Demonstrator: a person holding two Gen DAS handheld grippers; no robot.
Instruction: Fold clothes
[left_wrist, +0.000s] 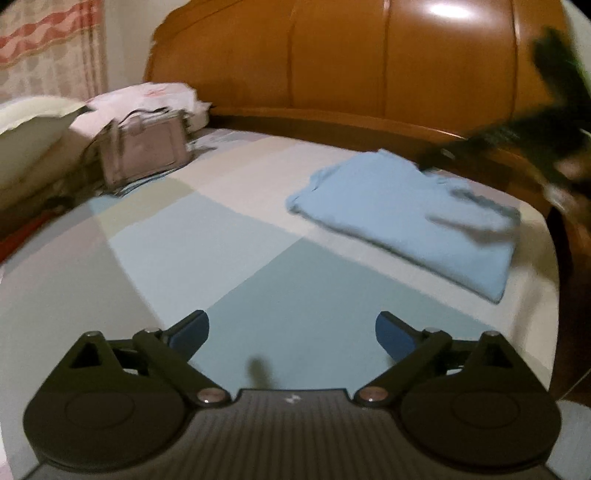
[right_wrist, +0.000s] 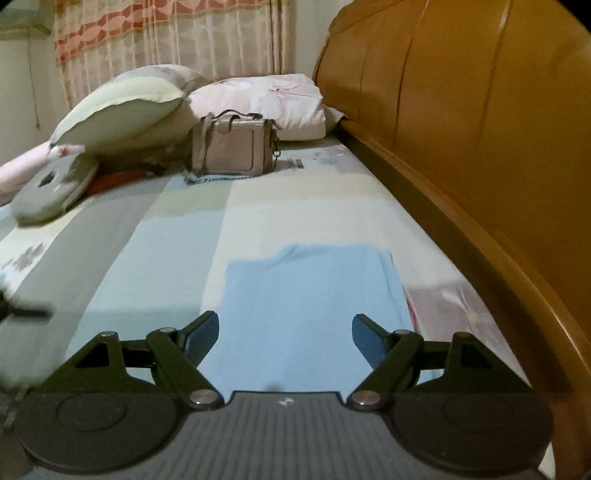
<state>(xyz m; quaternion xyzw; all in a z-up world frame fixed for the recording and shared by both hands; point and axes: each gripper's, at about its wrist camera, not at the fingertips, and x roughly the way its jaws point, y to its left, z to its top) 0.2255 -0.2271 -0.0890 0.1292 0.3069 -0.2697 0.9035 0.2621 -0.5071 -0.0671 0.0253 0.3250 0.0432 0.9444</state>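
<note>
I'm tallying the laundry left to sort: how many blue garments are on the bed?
1. The folded light blue garment lies flat on the patchwork bedspread beside the wooden headboard, right under the open right gripper. Others could lie outside both views.

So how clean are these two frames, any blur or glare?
Left wrist view: motion-smeared, the right gripper a dark streak beside the blue garment, glare on the headboard. Right wrist view: sharper, handbag crisp, smear only at the left edge; fisheye bends the headboard.

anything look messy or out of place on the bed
Nothing much: the folded light blue garment lies flat beside the wooden headboard. Only the beige handbag sits among the pillows.
</note>
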